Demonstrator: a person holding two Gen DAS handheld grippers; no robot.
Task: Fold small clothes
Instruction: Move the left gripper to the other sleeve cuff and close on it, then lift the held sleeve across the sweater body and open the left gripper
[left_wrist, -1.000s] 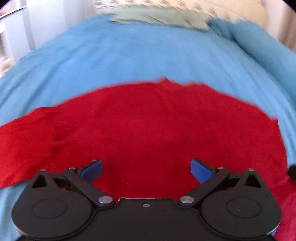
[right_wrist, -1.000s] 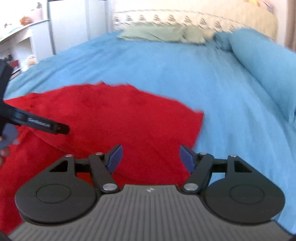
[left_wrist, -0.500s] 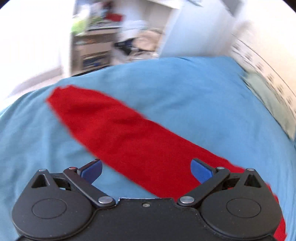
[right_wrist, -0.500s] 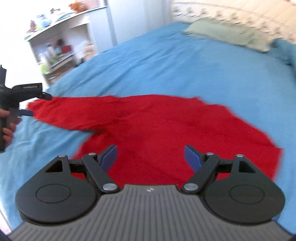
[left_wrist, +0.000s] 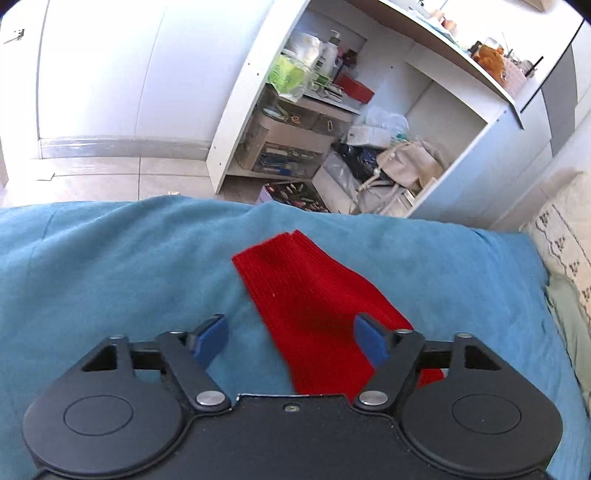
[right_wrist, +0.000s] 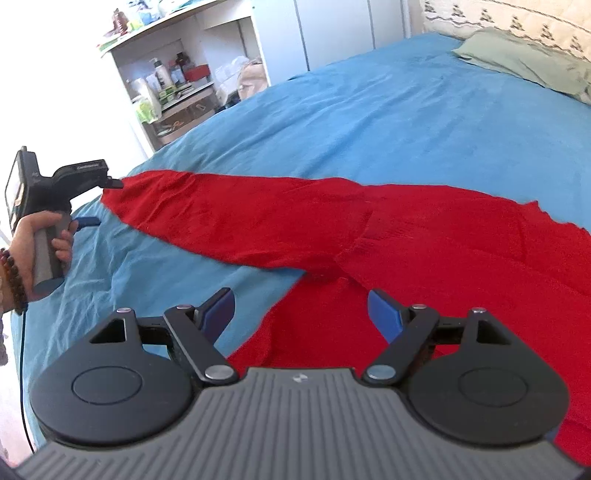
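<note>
Far left in your right wrist view, your left hand (right_wrist: 44, 243) grips the left gripper (right_wrist: 98, 201); pale lettering runs along its black top, too small to read. Its jaws have just been closing, and the sleeve (right_wrist: 221, 218) of the red garment lies between its blue fingers (left_wrist: 210, 338) without being pressed, so it is released for now. Nothing else carries writing you could read; the bottles on the white shelf unit (right_wrist: 173, 81) show only blurred labels.

The red garment (right_wrist: 461, 258) is a knit with fine ribs, spread flat on the blue bedcover (right_wrist: 369, 122), its long sleeve stretched out leftward to a squared cuff (left_wrist: 284, 251) near the bed's edge.

Your right gripper (right_wrist: 301, 314) hangs with jaws wide apart, just opened further, above the spot where sleeve meets body, grasping nothing. A green pillow (right_wrist: 517, 59) lies at the far right.
</note>
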